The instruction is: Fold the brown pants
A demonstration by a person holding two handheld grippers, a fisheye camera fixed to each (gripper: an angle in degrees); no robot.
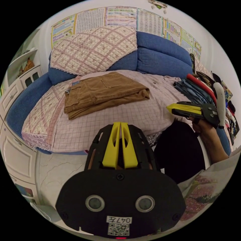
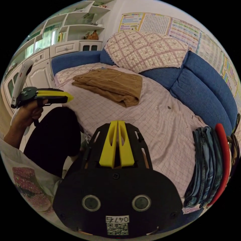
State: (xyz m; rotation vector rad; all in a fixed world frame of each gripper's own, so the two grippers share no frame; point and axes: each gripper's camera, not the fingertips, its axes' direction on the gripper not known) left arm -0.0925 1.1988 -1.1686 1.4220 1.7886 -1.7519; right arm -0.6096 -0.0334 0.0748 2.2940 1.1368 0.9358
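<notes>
The brown pants (image 1: 105, 94) lie folded in a compact rectangle on the pink checked bed cover (image 1: 130, 118). In the right gripper view the brown pants (image 2: 110, 85) rest near the far side of the bed. My left gripper (image 1: 120, 123) hangs short of the bed's near edge, shut with nothing between its yellow jaws. It also appears as the left gripper (image 2: 71, 97), held in a hand at the left. My right gripper (image 2: 117, 122) is shut and empty over the near part of the cover. From the other camera the right gripper (image 1: 168, 108) points in from the right.
A blue padded headboard (image 1: 160, 57) with a quilted pillow (image 1: 95, 49) curves behind the bed. A stack of folded jeans and other clothes (image 2: 208, 165) sits at the bed's right end. White cabinets (image 2: 40, 67) and shelves stand on the left. The person's dark knee (image 1: 179, 148) is close below.
</notes>
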